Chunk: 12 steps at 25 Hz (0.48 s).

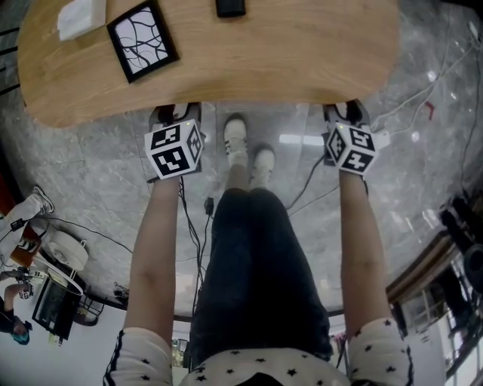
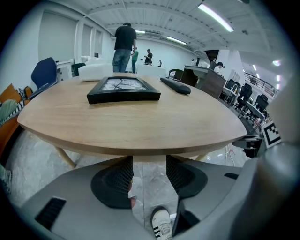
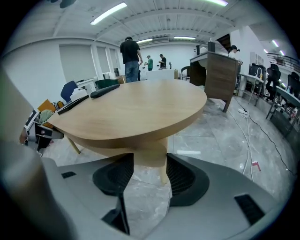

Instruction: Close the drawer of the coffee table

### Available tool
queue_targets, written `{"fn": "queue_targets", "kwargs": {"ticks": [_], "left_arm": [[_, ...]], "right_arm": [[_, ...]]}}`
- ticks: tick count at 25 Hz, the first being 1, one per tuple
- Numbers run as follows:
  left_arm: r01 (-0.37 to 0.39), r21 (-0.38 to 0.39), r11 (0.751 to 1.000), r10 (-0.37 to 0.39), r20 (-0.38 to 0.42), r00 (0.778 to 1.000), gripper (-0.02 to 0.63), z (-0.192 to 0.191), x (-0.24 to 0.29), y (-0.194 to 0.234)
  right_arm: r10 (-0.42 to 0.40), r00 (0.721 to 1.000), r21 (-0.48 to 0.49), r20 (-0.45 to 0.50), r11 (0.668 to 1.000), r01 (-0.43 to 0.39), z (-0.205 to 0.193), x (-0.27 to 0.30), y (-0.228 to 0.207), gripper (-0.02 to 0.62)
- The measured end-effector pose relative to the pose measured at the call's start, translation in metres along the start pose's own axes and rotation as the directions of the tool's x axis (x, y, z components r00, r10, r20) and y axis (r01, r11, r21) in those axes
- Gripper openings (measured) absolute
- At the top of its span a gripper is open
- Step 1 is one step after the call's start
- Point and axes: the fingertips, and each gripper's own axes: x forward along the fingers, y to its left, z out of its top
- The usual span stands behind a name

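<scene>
The left hand-held gripper [image 2: 149,174] and right hand-held gripper [image 3: 150,176] are both spread and empty at the table's [image 1: 302,53] near edge. What looks like the drawer [image 3: 150,158], a pale block under the top, lies straight ahead of the right one, which is probably nearer.

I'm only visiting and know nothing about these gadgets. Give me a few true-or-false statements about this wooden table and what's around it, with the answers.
1. A black picture frame lies flat on the table. True.
2. The left hand-held gripper and the right hand-held gripper are both clamped shut. False: the jaws of each stand apart.
3. The black remote lies on the floor. False: it lies on the table, near its far edge.
4. The person wears white shoes. True.
</scene>
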Motion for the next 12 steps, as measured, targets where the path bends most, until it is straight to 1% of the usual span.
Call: {"fn": "queue_targets", "kwargs": {"ticks": [2, 5, 12], "left_arm": [[-0.002, 0.007, 1.0, 0.002, -0.016, 1.0, 0.23, -0.008, -0.006, -0.002], [-0.004, -0.003, 1.0, 0.004, -0.027, 1.0, 0.23, -0.016, -0.015, -0.005], [0.006, -0.029, 1.0, -0.007, -0.019, 1.0, 0.23, -0.023, -0.046, -0.021]], "right_arm": [[-0.007, 1.0, 0.006, -0.01, 1.0, 0.007, -0.004, -0.005, 0.001, 0.225], [-0.009, 1.0, -0.003, -0.016, 1.0, 0.009, -0.007, -0.013, 0.002, 0.225], [-0.01, 1.0, -0.012, -0.009, 1.0, 0.01, -0.006, -0.038, 0.005, 0.225]]}}
